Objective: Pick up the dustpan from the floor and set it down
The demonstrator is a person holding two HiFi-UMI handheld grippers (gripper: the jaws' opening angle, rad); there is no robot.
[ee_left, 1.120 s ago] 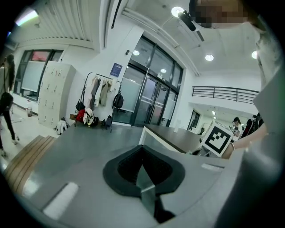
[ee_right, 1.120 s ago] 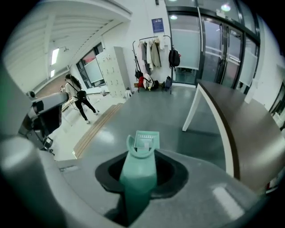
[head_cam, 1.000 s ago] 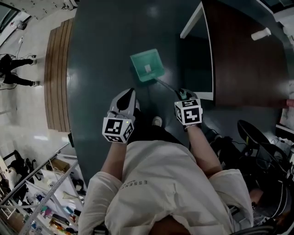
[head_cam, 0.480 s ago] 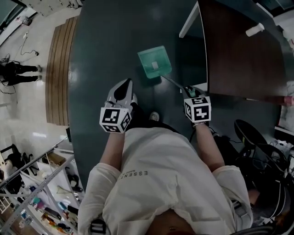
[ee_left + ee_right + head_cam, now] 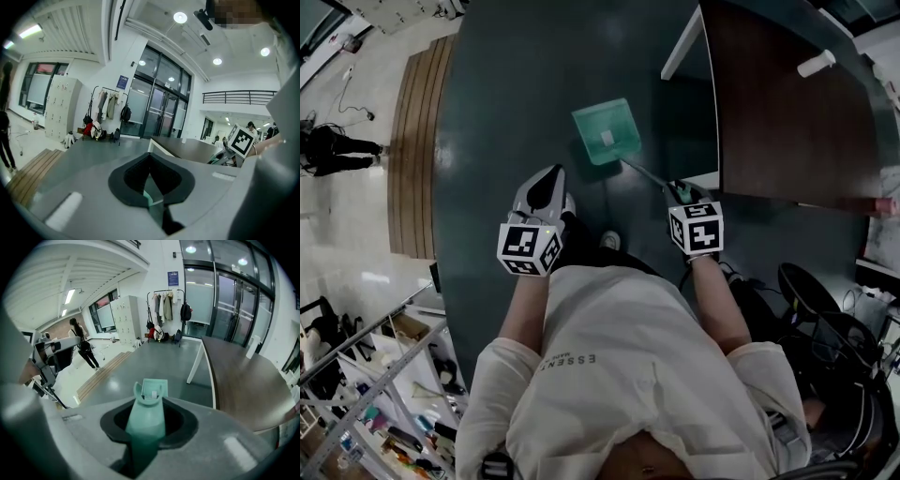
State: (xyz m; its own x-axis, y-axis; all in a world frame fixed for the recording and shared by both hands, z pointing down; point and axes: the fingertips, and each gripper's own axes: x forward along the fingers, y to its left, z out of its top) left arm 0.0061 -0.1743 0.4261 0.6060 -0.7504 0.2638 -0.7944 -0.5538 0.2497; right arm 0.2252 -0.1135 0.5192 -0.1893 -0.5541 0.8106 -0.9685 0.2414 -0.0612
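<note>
1. Two grippers are held out in front of the person's white shirt (image 5: 628,366), with a shoe (image 5: 607,241) on the floor between them.
2. Left gripper (image 5: 547,183): fingers pressed together, nothing pinched, pointing out over the floor well left of the dustpan.
3. Right gripper (image 5: 677,192): fingers pinch the teal handle (image 5: 145,423), which fills the gap between the jaws and runs forward and down.
4. Dustpan (image 5: 605,131): teal, at the far end of that thin handle, ahead of both grippers, with its open tray facing up. Can't tell whether the tray touches the floor or hangs just above it.
5. Dark grey-green floor (image 5: 506,84) lies under and around the dustpan.
6. Dark brown table (image 5: 787,112) with a white leg stands just right of the dustpan, and a white cylinder (image 5: 817,63) lies on its far part.
7. Wooden strip (image 5: 412,150) runs along the floor's left edge.
8. Far left, a person in dark clothes (image 5: 337,150) stands on the pale floor.
</note>
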